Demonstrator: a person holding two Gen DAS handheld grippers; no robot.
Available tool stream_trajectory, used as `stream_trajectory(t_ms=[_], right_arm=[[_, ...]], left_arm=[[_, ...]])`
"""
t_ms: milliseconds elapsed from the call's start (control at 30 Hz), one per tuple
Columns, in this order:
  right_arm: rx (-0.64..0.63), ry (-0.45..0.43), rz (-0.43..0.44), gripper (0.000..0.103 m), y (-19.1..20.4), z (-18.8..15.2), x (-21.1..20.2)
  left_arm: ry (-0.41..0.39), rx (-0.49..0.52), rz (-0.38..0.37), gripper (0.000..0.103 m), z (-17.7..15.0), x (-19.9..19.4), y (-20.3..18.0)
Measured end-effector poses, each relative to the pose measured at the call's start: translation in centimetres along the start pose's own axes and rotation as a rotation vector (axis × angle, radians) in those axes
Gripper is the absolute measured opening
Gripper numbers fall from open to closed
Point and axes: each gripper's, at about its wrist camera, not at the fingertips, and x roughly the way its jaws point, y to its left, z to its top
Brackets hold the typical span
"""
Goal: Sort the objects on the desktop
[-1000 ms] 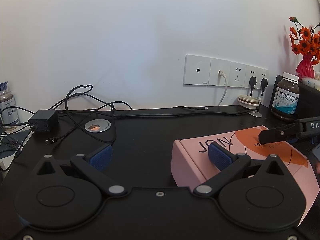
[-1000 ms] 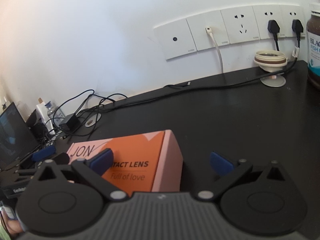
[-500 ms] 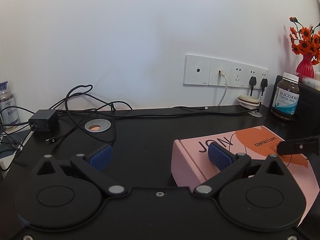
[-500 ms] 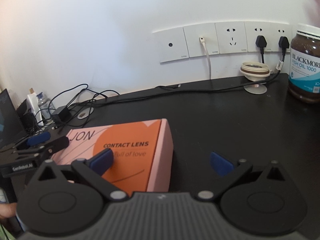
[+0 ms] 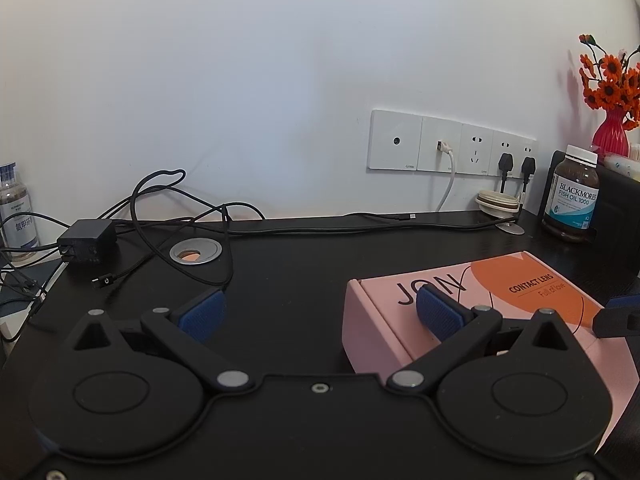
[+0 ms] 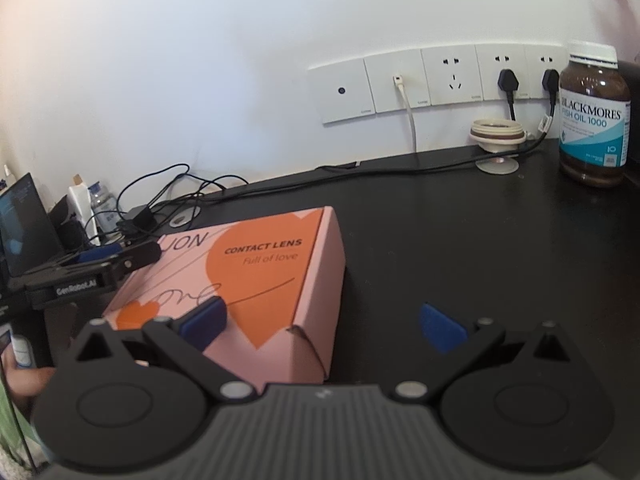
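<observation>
Black desk (image 5: 304,264); both tools spread wide, straddling pink box (image 6: 256,280) edges.

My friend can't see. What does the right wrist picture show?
A pink and orange contact lens box lies on a black desk, with the open right tool straddling its near right corner. A brown fish oil bottle stands at the far right, below wall sockets.

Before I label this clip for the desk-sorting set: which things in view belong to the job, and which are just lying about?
Likely part of the job:
- pink contact lens box, flanked by both open grippers
- fish oil bottle
- left gripper
- right gripper

Just lying about:
- black power adapter and its cables
- wall sockets
- red vase of orange flowers
- cable hole grommet
</observation>
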Motion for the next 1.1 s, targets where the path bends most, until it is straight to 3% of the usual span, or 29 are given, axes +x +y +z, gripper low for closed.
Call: stream_trajectory(t_ms=[267, 500, 767, 967, 1100], right_arm=[[0.024, -0.002, 0.031, 0.102, -0.6, -0.1, 0.3], [0.035, -0.032, 0.036, 0.102, -0.7, -0.6, 0.1], [0.017, -0.052, 0.025, 0.102, -0.5, -0.8, -0.1], [0.066, -0.048, 0.059, 0.102, -1.3, -0.9, 0.2], [0.065, -0.057, 0.053, 0.102, -1.2, -1.0, 0.2]], left_arm=[[0.002, -0.007, -0.004, 0.103, 0.0, 0.0, -0.1], [-0.031, 0.091, 0.067, 0.103, 0.1, -0.4, -1.9], [0.046, 0.058, 0.016, 0.103, 0.7, -0.6, -0.9], [0.026, 0.117, 0.020, 0.103, 0.0, -2.4, -1.5], [0.023, 0.102, -0.021, 0.103, -0.5, -3.3, -1.3]])
